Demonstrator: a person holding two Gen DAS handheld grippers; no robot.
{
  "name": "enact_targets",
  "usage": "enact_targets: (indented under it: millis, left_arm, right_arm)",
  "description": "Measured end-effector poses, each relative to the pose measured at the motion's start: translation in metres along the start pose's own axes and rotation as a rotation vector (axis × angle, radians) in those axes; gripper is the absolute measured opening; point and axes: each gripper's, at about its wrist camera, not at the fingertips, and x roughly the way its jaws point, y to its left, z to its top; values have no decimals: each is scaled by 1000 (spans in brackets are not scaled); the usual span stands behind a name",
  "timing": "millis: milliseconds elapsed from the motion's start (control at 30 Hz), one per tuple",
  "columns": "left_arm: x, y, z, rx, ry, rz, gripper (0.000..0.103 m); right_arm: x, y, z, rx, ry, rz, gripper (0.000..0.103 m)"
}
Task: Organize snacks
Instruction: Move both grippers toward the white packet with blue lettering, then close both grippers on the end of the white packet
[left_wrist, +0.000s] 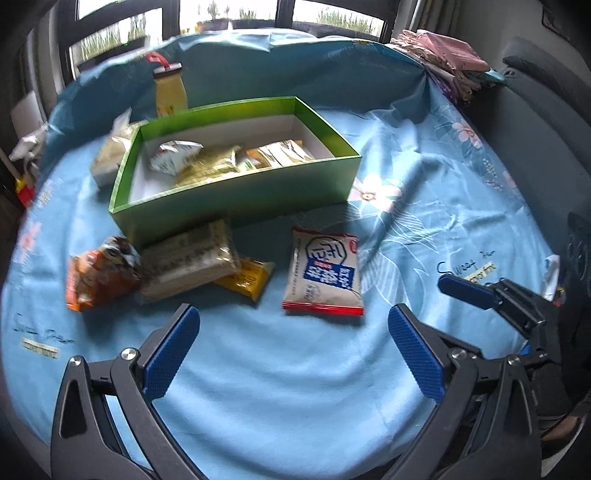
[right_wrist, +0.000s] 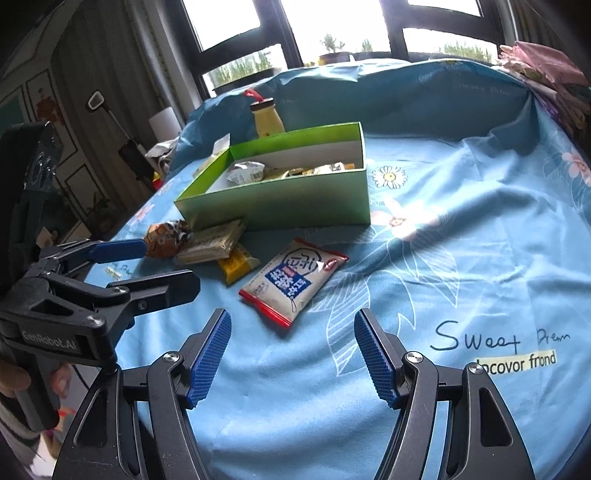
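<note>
Both grippers — left (left_wrist: 291, 349), right (right_wrist: 291, 356) — gape empty; white packet (left_wrist: 323, 273) (perhaps crackers) lies ahead.

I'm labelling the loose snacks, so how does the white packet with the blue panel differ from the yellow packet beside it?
The white packet lies alone and fully in view; the yellow packet is partly tucked under a tan wrapped bar. The white packet looks larger, with red edges and a blue panel of characters; the yellow packet is plain yellow with small dark print. Both lie flat on the blue cloth, outside the green box.
</note>
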Motion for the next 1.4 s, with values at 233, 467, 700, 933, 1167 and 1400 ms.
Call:
enact_targets:
  millis: [233,467,700,933,1167,1400]
  left_arm:
    - [15,1,-5,-10,30,-98,102]
    - [29,6,-6,-37,63,-230,101]
    - [45,3,2,-39,92,-301,94]
    - [67,8,10,-71,141,-323,85]
    - [74,18,18,-92,155,-312,74]
    - [86,26,22,-108,183,-298,59]
  right_arm:
    - [15,2,-7,-16,37,6,70]
    - [27,7,-9,-45,47,27,70]
    - [42,4,-9,-40,67,64,70]
    - [52,-2,-5,-13,66,107,66]
    - [65,0,-1,-21,76,130,63]
    - [77,-3,5,-20,81,133,60]
